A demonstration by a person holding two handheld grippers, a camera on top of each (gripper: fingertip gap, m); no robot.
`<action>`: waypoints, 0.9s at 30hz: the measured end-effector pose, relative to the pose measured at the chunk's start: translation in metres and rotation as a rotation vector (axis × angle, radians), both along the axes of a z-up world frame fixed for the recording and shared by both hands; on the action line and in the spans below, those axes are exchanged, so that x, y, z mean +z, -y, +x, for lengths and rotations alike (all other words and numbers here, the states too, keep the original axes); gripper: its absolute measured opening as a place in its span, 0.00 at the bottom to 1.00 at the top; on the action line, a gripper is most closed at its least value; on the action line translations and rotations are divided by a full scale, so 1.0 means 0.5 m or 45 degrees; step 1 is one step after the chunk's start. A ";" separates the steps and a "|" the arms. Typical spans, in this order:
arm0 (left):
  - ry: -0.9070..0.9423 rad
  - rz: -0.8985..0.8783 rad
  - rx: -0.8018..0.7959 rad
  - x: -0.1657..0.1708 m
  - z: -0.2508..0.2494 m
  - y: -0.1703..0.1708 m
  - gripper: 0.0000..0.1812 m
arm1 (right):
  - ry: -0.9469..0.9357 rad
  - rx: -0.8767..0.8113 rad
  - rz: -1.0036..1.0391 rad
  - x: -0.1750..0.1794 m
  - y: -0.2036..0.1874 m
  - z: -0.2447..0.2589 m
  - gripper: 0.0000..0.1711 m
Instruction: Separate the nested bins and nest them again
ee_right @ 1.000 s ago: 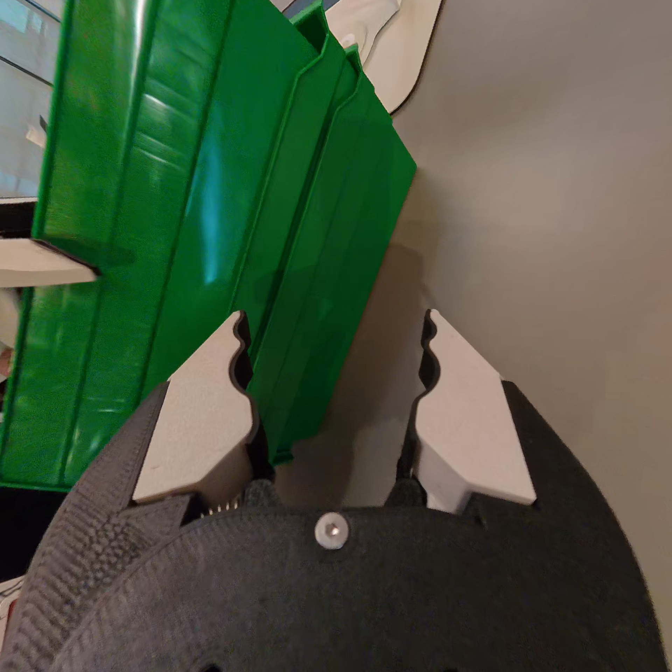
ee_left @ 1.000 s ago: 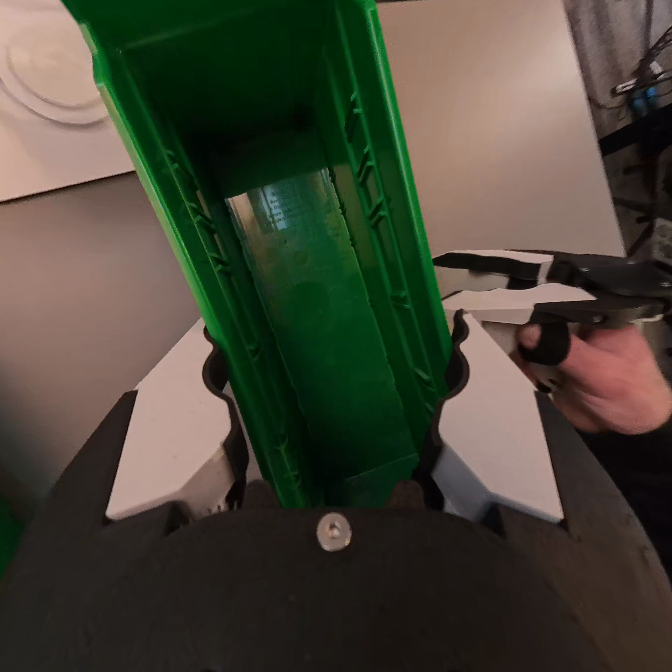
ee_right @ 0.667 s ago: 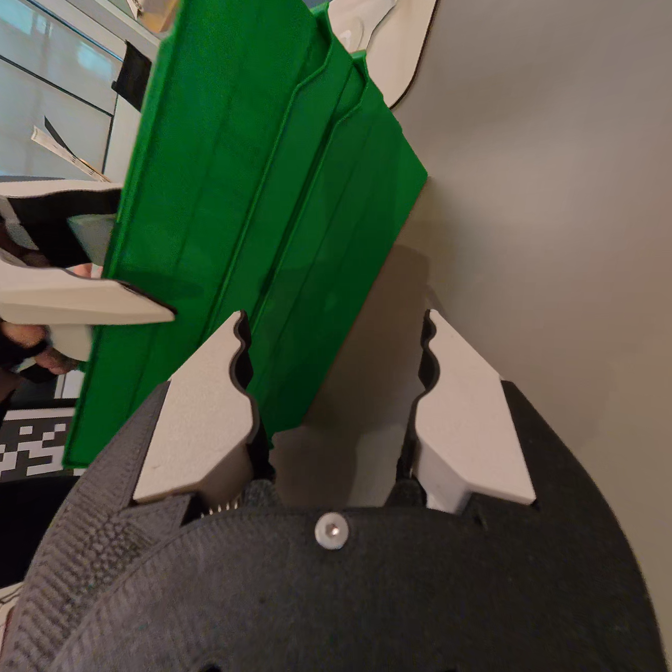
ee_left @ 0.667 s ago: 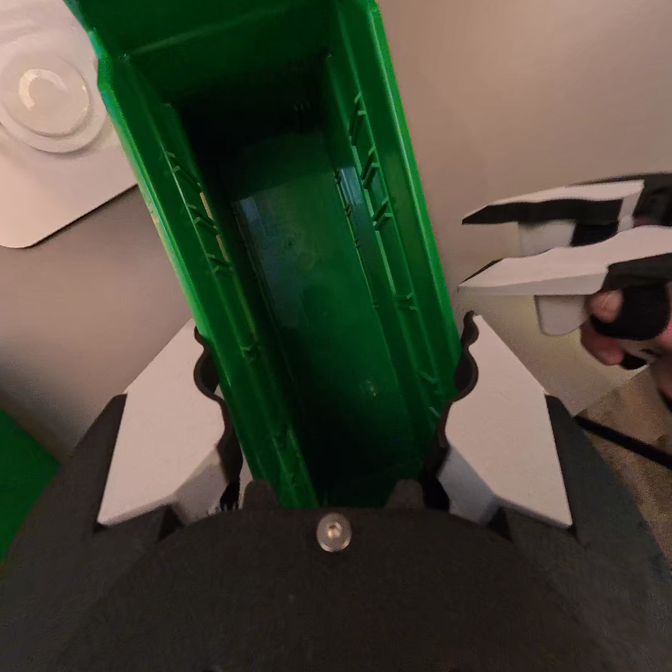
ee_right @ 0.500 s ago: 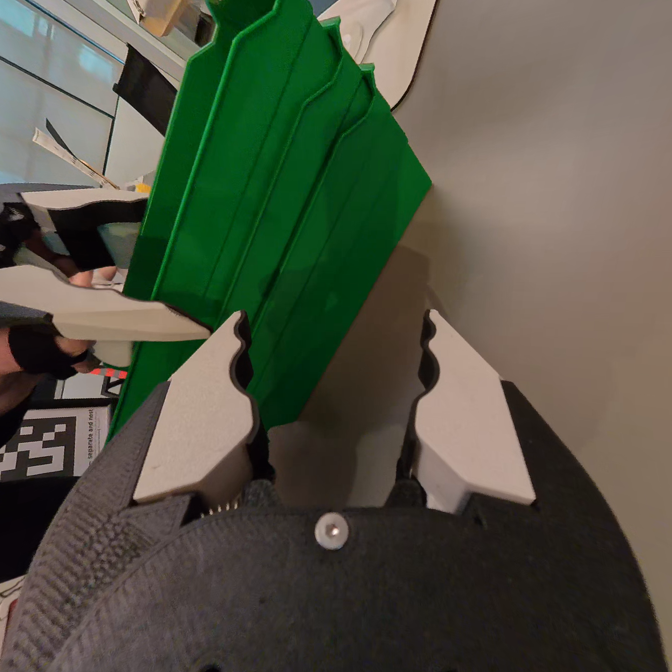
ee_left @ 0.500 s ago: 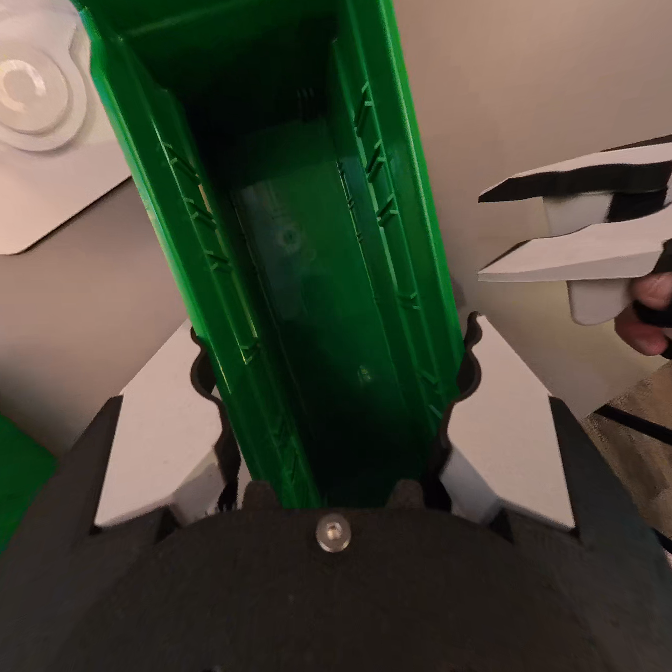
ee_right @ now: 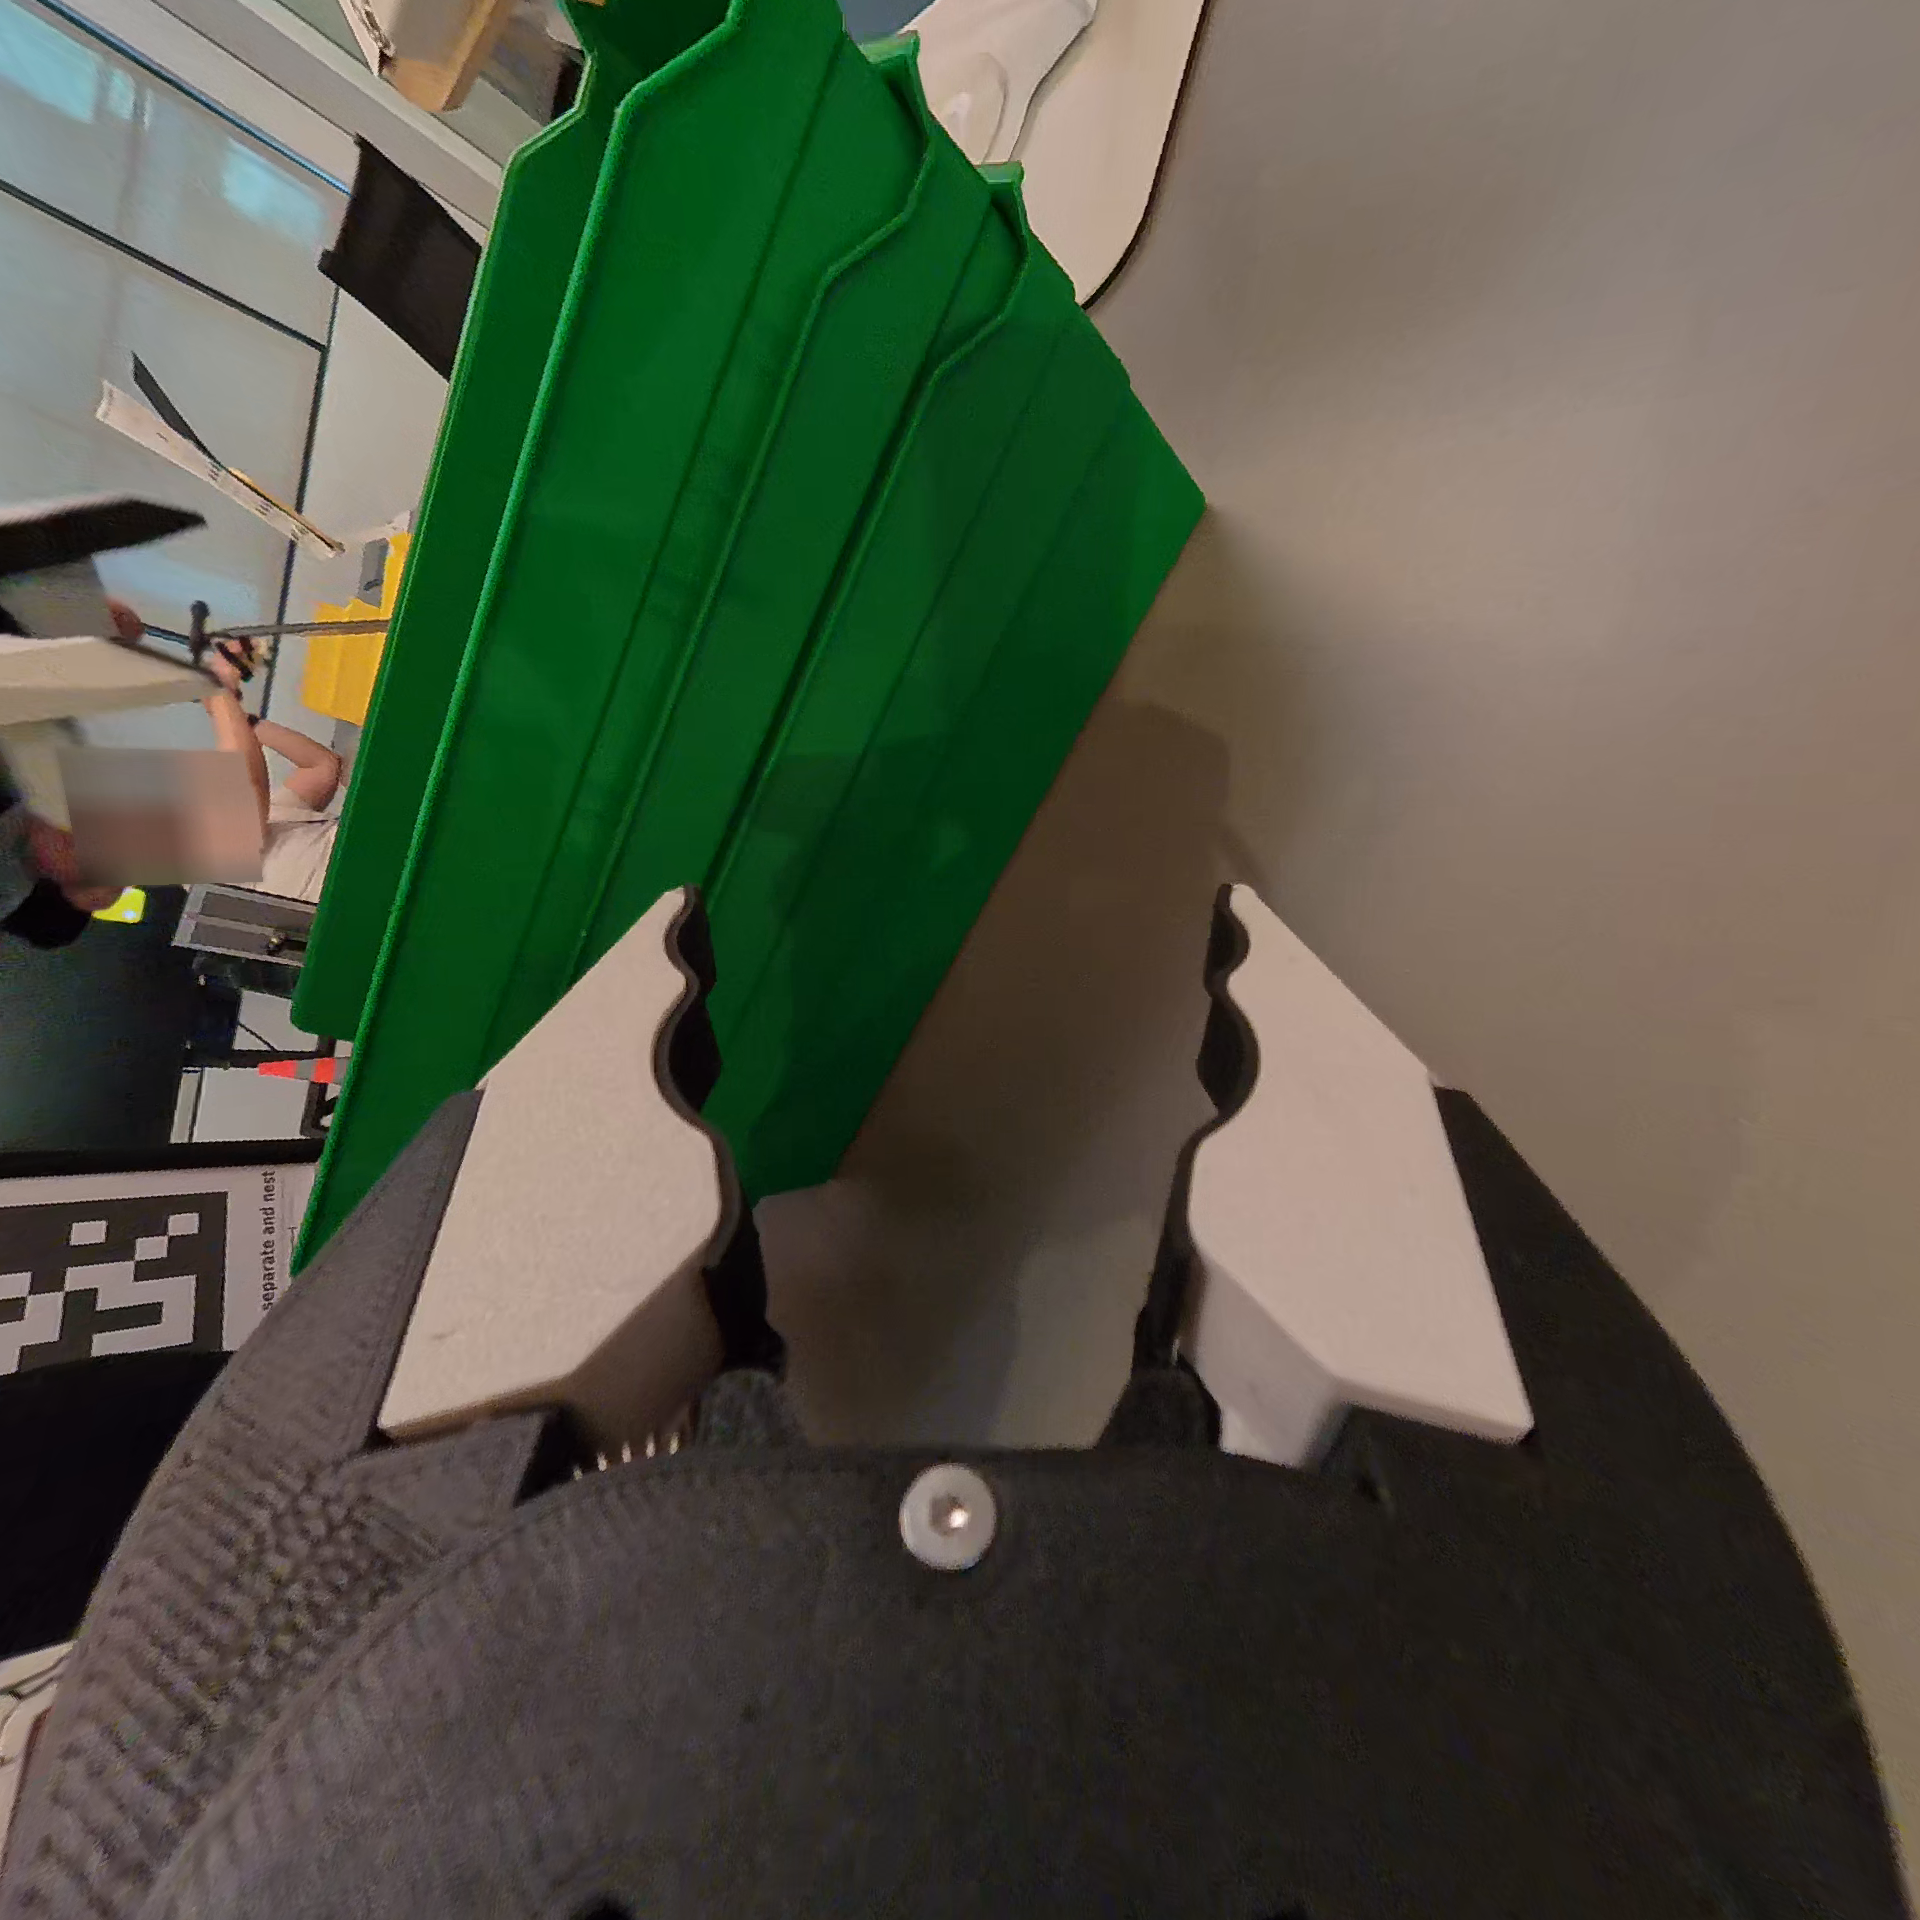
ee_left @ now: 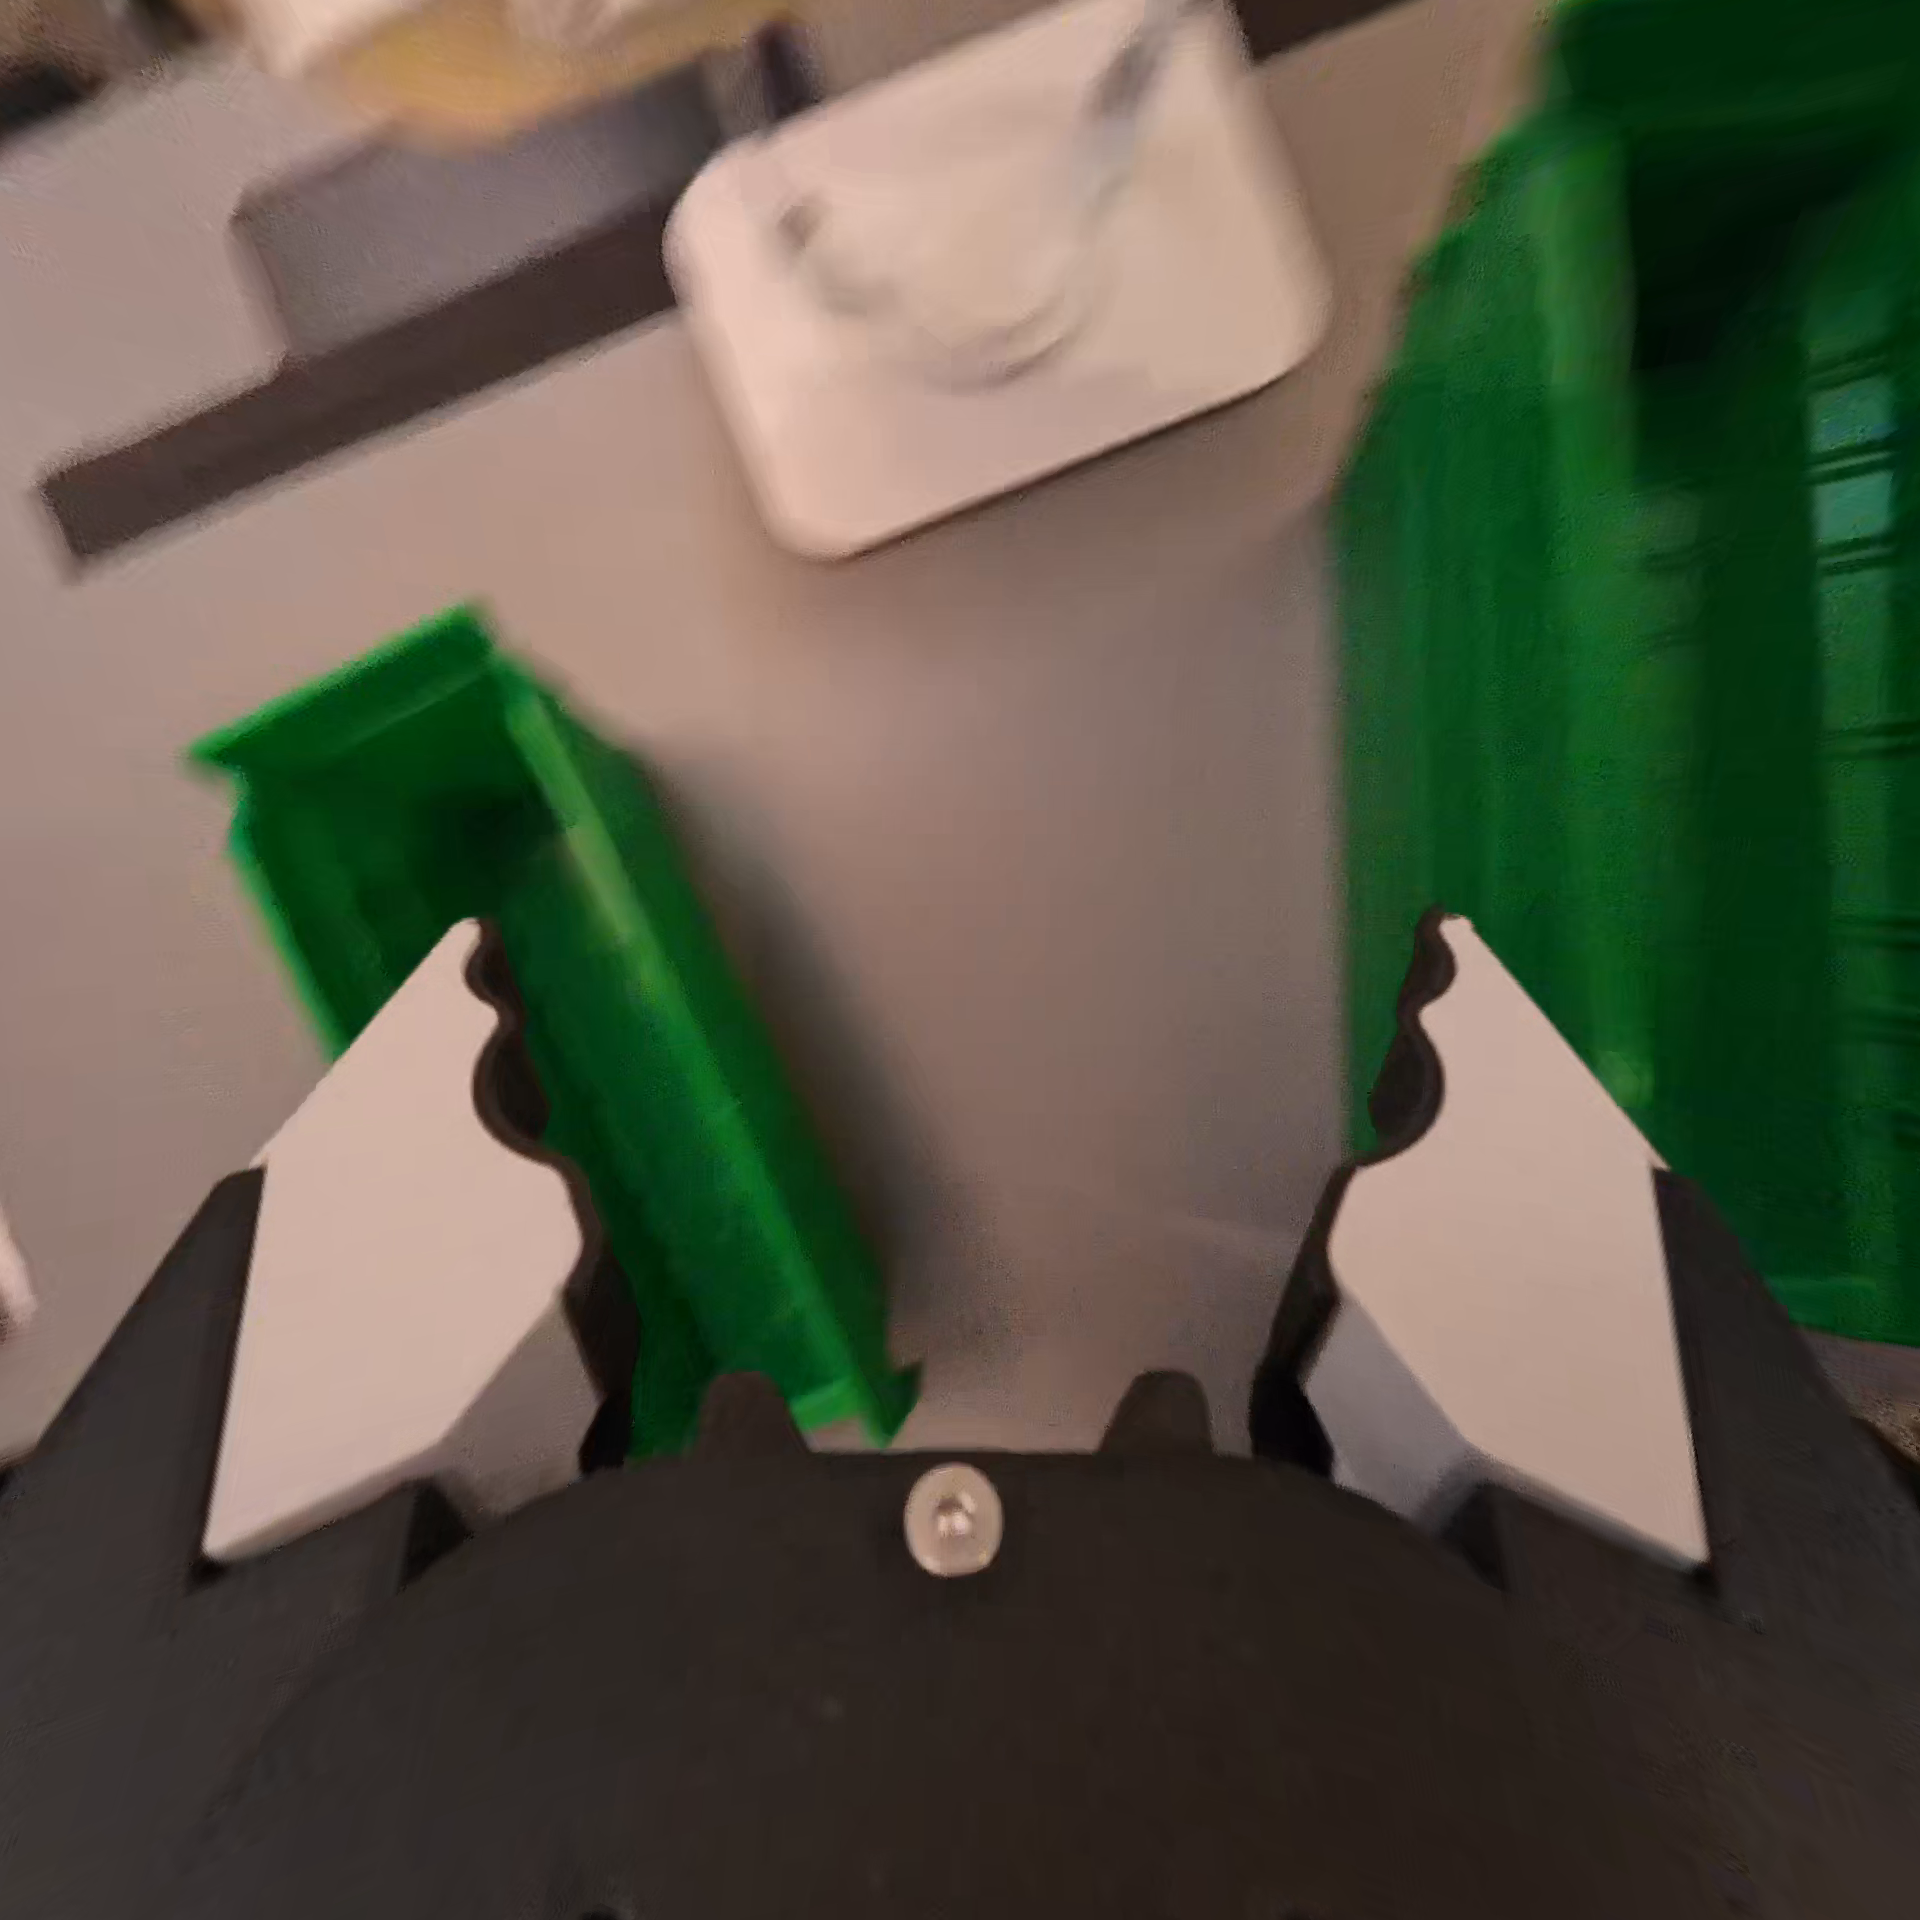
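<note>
The left gripper (ee_left: 956, 1039) has its jaws spread wide and empty; a single green bin (ee_left: 582, 997) lies on the grey counter (ee_left: 997, 831) beside its left finger, long axis running away from the camera. The right gripper (ee_right: 961, 997), jaws apart and gripping nothing, sits just beside the tilted nested bins (ee_right: 748, 623), nearer to them. A white tray (ee_left: 997, 281) lies beyond; the room behind is cluttered.

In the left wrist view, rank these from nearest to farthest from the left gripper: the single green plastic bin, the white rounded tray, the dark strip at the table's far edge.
From the left gripper:
1. Single green plastic bin, lying by its left finger, nearest.
2. White rounded tray, farther ahead, centre.
3. Dark strip at the table's far edge, upper left, farthest; the blur makes it a close call with the tray.
</note>
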State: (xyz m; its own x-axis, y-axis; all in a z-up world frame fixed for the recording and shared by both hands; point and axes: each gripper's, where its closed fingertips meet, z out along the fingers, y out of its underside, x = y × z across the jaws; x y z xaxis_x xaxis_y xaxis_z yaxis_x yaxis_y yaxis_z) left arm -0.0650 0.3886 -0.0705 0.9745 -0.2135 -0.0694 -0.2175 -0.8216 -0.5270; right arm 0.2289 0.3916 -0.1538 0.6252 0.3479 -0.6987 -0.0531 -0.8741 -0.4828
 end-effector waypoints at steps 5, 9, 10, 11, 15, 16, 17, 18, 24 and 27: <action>-0.005 -0.197 0.386 -0.102 -0.245 0.055 0.88 | 0.011 0.022 -0.002 -0.002 -0.004 -0.006 0.55; 0.031 -0.382 0.423 -0.195 -0.281 0.091 0.88 | 0.022 0.042 0.001 -0.002 -0.007 -0.014 0.55; 0.057 -0.432 0.412 -0.214 -0.273 0.099 0.88 | 0.024 0.045 0.000 -0.002 -0.007 -0.016 0.55; 0.075 -0.491 0.390 -0.233 -0.263 0.108 0.87 | 0.026 0.049 -0.002 -0.003 -0.006 -0.018 0.55; -0.026 -0.513 0.346 -0.263 -0.275 0.109 0.83 | 0.027 0.063 -0.011 -0.006 0.001 -0.026 0.55; -0.027 -0.515 0.338 -0.261 -0.277 0.107 0.81 | 0.028 0.065 -0.012 -0.007 0.003 -0.027 0.55; -0.027 -0.513 0.327 -0.259 -0.279 0.105 0.77 | 0.029 0.065 -0.014 -0.008 0.004 -0.027 0.55; -0.022 -0.497 0.314 -0.255 -0.280 0.101 0.74 | 0.029 0.064 -0.017 -0.009 0.005 -0.026 0.54; 0.030 -0.390 0.226 -0.217 -0.266 0.090 0.63 | 0.039 0.066 -0.027 -0.014 0.008 -0.024 0.54; 0.052 -0.336 0.166 -0.169 -0.240 0.086 0.62 | 0.033 0.067 -0.037 -0.018 0.007 -0.026 0.54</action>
